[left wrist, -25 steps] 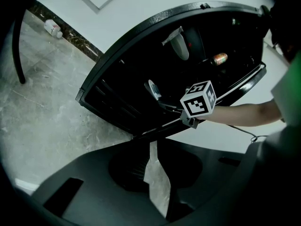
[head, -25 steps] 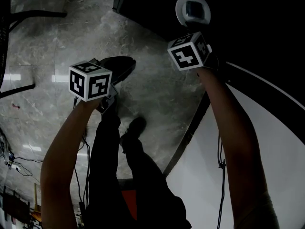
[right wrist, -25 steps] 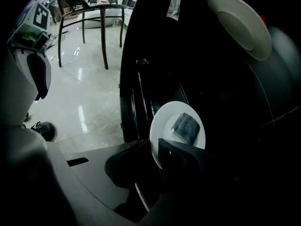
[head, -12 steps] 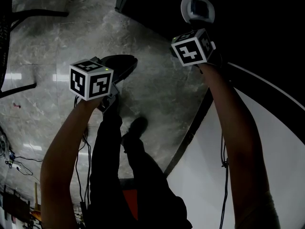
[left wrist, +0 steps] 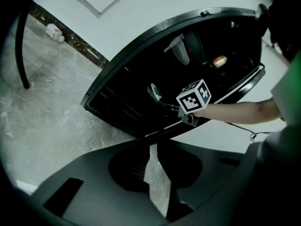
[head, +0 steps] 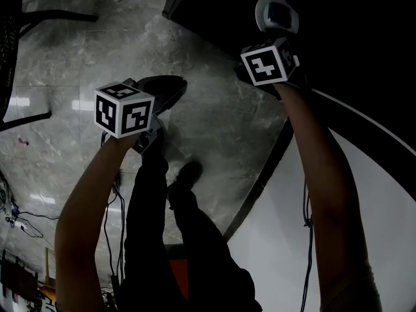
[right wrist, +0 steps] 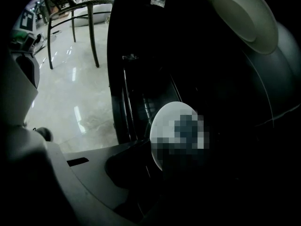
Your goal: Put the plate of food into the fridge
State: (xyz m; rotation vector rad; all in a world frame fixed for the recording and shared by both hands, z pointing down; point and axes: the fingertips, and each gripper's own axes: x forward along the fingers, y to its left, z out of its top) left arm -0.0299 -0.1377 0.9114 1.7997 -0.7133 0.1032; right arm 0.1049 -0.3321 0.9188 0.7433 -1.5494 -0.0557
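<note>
The white plate of food (head: 277,13) is held at the mouth of the dark open fridge (left wrist: 141,102). My right gripper (right wrist: 162,168) is shut on its near edge, and its marker cube (head: 268,62) sits just below the plate in the head view. The right gripper view shows the plate (right wrist: 165,126) in front of the black shelves, with the food blurred over. My left gripper (left wrist: 149,147) hangs over the stone floor well left of the fridge. Its jaws are shut with only a thin slit between them and nothing in it. Its cube (head: 123,109) shows in the head view.
A white bowl (right wrist: 244,15) stands inside the fridge above the plate, and a can (left wrist: 218,60) lies deeper in. A white panel with a black rim (head: 370,213) runs under my right arm. Chair legs (right wrist: 94,36) stand on the floor at left. My own legs and shoes (head: 162,91) are below.
My right gripper and the plate have shifted up and to the right in the head view, further into the dark fridge opening. The left gripper has stayed in place.
</note>
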